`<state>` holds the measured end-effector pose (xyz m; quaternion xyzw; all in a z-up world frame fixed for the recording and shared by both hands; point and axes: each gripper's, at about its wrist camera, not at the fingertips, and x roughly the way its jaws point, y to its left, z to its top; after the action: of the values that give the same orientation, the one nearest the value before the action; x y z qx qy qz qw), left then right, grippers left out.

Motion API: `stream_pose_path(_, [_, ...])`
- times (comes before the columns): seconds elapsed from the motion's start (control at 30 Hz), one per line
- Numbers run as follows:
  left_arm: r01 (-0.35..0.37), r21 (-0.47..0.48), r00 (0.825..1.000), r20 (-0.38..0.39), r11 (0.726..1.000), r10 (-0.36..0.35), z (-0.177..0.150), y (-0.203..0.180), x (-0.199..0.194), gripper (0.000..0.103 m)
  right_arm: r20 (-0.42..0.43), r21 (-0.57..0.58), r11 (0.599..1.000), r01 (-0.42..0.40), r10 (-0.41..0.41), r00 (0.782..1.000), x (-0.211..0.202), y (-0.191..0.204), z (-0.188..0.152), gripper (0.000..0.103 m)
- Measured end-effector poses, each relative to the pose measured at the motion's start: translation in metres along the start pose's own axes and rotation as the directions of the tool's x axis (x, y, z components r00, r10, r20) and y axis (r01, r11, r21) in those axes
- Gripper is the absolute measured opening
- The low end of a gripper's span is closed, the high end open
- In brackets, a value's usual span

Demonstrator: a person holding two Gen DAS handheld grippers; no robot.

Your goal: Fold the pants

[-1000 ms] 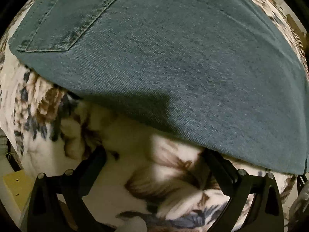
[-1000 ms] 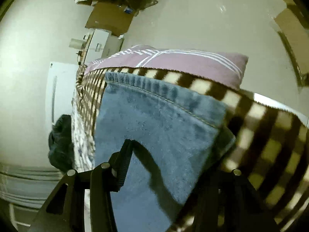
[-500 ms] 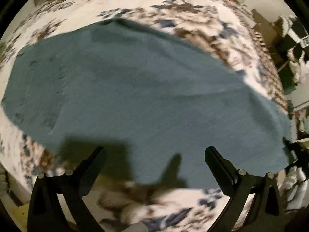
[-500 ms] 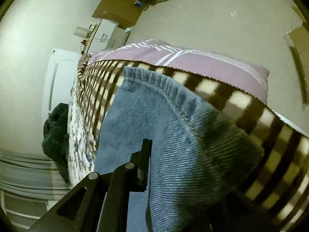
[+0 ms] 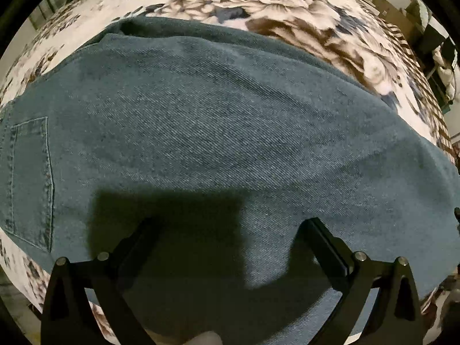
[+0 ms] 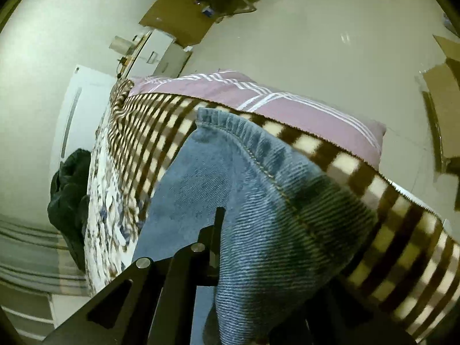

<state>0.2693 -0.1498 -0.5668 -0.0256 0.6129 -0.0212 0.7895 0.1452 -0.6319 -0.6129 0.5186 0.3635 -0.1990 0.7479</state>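
the blue twill denim pants (image 5: 218, 132) lie flat across the floral plush bedspread (image 5: 287, 8), a stitched back pocket (image 5: 28, 178) toward its left edge. the left gripper (image 5: 230, 230) hovers spread wide over the denim, holding nothing. the right gripper (image 6: 258, 247) is clamped on a bunched, hemmed leg end (image 6: 276, 201) near the brown-and-cream striped blanket (image 6: 402, 230) and the mauve pillow (image 6: 287, 106).

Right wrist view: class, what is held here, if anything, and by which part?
The jeans, gripped near the stitched hem; the left gripper holds nothing.
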Motion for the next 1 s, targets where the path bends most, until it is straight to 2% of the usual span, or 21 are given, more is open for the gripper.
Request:
stream_pose_path(0.13, [0.016,-0.006,1.000,-0.008,1.000,-0.016,-0.004,0.012,-0.011,0.103,0.015,0.001,1.000,-0.024,0.024,1.000,-0.011,0.012,-0.003,0.005])
stream_pose_path(0.23, [0.023,-0.012,1.000,-0.013,1.000,-0.023,-0.005,0.019,-0.020,0.103,0.026,-0.051,0.998,-0.044,0.045,0.999,-0.028,0.034,-0.006,0.005])
stream_pose_path(0.47, [0.051,-0.055,0.998,0.036,0.997,-0.049,-0.005,0.049,-0.059,0.103,-0.010,-0.205,0.967,-0.153,0.155,0.988,-0.069,0.116,-0.047,0.005])
stream_pose_path(0.6, [0.078,-0.111,0.996,0.055,0.991,-0.072,-0.009,0.081,-0.081,0.103,-0.065,-0.257,0.941,-0.220,0.211,0.975,-0.078,0.159,-0.087,0.005])
stream_pose_path(0.73, [0.086,-0.157,0.994,0.075,0.984,-0.075,-0.010,0.113,-0.098,0.103,-0.147,-0.293,0.918,-0.267,0.233,0.961,-0.068,0.198,-0.139,0.005])
stream_pose_path(0.9, [0.079,-0.235,0.995,0.076,0.969,-0.063,-0.009,0.164,-0.106,0.103,-0.256,-0.344,0.895,-0.284,0.202,0.945,-0.031,0.230,-0.213,0.005])
stream_pose_path(1.0, [0.062,-0.265,0.996,0.078,0.962,-0.043,-0.015,0.199,-0.107,0.103,-0.308,-0.395,0.876,-0.276,0.157,0.938,0.000,0.248,-0.268,0.005])
